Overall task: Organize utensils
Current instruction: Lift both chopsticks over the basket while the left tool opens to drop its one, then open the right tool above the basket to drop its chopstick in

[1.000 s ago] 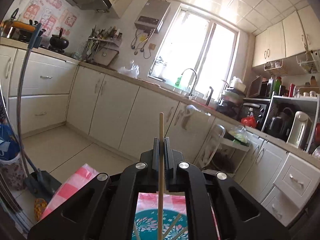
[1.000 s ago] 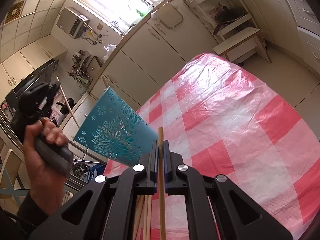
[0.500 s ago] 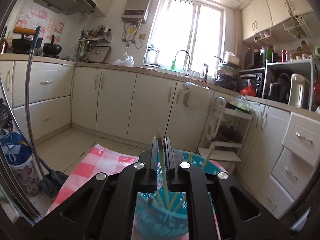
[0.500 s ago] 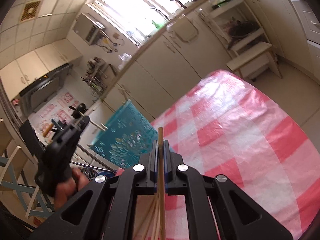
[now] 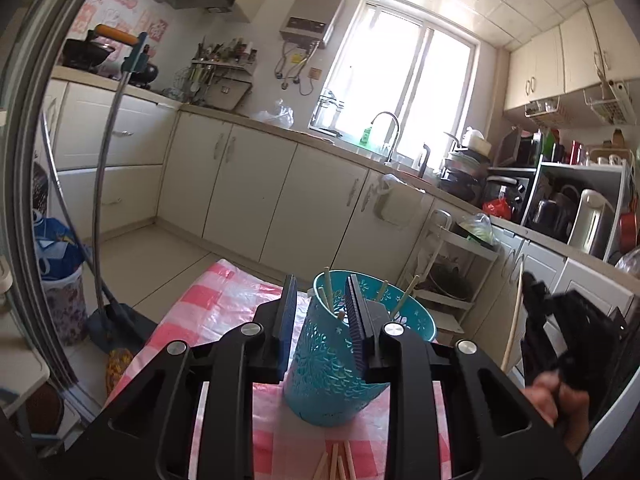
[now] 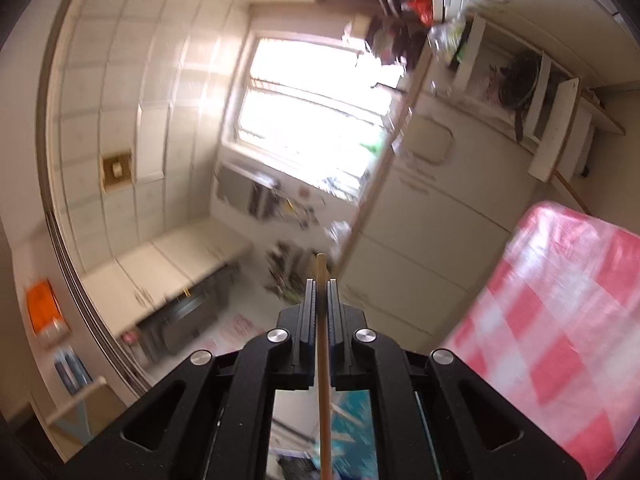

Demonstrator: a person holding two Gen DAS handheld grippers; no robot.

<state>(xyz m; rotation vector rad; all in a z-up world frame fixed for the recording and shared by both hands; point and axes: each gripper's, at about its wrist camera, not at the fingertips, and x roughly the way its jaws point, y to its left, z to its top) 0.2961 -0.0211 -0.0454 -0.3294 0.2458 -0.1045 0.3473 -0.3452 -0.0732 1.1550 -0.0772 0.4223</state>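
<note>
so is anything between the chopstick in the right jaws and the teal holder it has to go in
Nothing visible blocks it. The teal holder stands open-topped, chopsticks already inside, with the left gripper close over its rim, jaws opening. The right gripper holds its chopstick off to the side.

One teal cutout holder (image 5: 332, 364) stands on one pink-checked tablecloth (image 5: 224, 308) with four chopsticks (image 5: 327, 289) poking from its mouth, about four more chopsticks (image 5: 334, 465) lie loose before it (the bundle is partly cut off), and one held chopstick (image 6: 323, 356) makes nine.
</note>
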